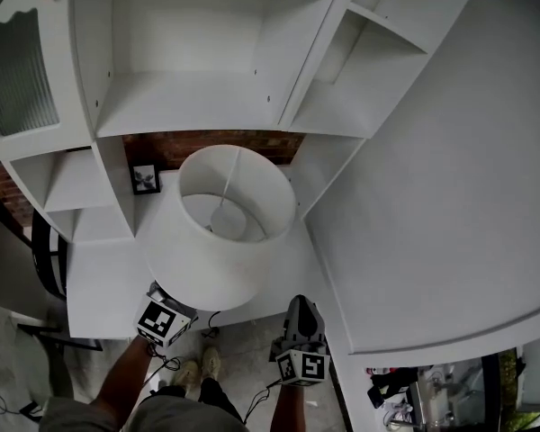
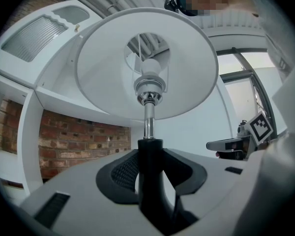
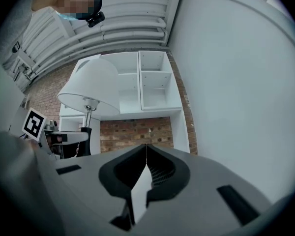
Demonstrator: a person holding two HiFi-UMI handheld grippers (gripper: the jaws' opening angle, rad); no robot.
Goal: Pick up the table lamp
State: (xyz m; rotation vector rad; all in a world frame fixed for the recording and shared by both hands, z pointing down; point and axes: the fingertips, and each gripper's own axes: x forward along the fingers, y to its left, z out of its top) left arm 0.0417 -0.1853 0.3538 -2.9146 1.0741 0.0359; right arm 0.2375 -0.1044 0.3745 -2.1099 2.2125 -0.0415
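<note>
- The table lamp (image 2: 148, 77) stands upright in my left claw, in front of a white shelving unit (image 1: 207, 97) and over the near edge of a white desk surface (image 1: 99, 286). I cannot see its base in any view.
- Its shade (image 1: 218, 232) is a smooth, matte white tapered drum, wider at the bottom, with a round open top. Through that opening I see thin wire spokes and a white rounded bulb (image 2: 150, 68).
- Below the bulb is a shiny chrome collar and a slim chrome tube (image 2: 148, 122), which runs down into a thicker, plain black stem (image 2: 150, 176).
- My left gripper (image 1: 165, 318) is clamped on that black stem. The dark, finely ribbed pads (image 2: 124, 173) press on it from both sides, and the grey jaw bodies curve around them.
- My right gripper (image 3: 146, 150) sits just right of the lamp and apart from it. Its jaws are pressed together tip to tip with nothing between them, and the same ribbed black pads line them.
- Each gripper carries a cube with black-and-white square markers.
- The shelving is flat, painted white board, forming square open compartments.
- Behind the lower shelves is a red-brown brick wall (image 2: 73, 141), rough and mortared.
- A small dark-framed picture (image 1: 145, 178) stands beside the shade, against the brick.
- At the far left is a cabinet door with ribbed glass (image 1: 18, 70).
- A broad, smooth white wall (image 1: 432, 196) fills the right side.
</note>
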